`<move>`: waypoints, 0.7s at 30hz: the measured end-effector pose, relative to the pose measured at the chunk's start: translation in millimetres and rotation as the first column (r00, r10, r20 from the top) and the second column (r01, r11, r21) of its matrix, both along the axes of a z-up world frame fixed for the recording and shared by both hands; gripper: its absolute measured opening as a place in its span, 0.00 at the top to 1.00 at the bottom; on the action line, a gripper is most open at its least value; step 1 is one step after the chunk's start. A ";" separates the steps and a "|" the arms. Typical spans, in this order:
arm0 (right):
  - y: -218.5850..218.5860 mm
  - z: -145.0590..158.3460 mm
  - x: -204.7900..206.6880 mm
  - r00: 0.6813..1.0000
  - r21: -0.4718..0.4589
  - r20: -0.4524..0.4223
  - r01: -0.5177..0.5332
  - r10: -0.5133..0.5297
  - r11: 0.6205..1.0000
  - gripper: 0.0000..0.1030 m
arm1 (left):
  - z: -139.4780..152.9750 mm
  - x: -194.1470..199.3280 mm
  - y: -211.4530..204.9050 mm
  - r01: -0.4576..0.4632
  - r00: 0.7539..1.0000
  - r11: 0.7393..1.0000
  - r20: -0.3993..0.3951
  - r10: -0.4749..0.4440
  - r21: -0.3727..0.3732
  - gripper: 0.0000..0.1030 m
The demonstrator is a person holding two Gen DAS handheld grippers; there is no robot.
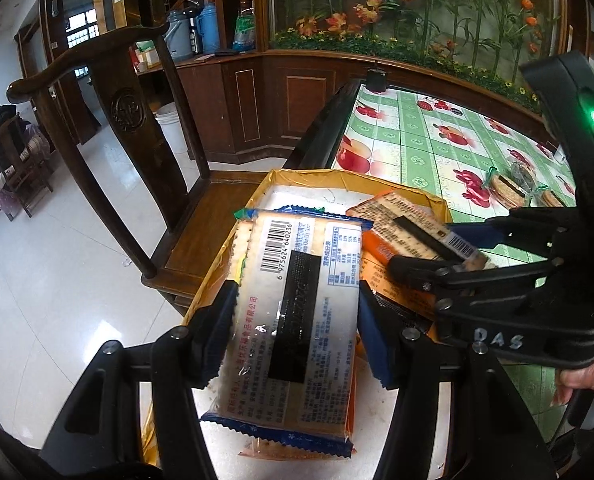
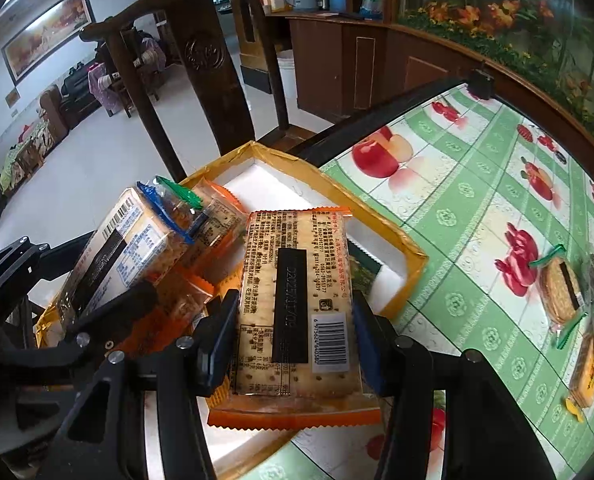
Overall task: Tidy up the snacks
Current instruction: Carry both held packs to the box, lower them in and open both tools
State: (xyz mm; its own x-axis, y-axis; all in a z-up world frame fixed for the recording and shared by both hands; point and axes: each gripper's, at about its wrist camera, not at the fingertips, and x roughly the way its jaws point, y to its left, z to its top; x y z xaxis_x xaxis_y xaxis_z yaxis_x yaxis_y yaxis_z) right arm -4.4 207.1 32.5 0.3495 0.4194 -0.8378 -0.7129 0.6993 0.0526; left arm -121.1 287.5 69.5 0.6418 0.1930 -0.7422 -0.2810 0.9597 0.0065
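Two cracker packs are being carried at once, one in each of my grippers, and both are hanging over the yellow-rimmed box (image 2: 411,258) that is sitting at the edge of the table (image 2: 477,216). Over the box's left side, my left gripper (image 1: 295,312) is pinching the blue-edged pack (image 1: 297,308) across its width, pads pressing on the long sides. Further right over the box, my right gripper (image 2: 293,334) is pinching the orange-edged pack (image 2: 297,312) the same way. Beneath them, more orange packs are lying in the box, and right of the box three round-biscuit packs (image 2: 563,290) are waiting on the tablecloth. I am judging these packs light and stiff but brittle, with slick film, so gripping the long sides near the middle, gently, is looking safest.
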 end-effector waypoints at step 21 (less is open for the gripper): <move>-72.9 18.4 -1.1 0.992 0.157 -0.070 0.117 -0.107 0.981 0.35 | 5.7 4.4 -20.7 0.003 1.000 1.000 0.002 -0.003 0.004 0.27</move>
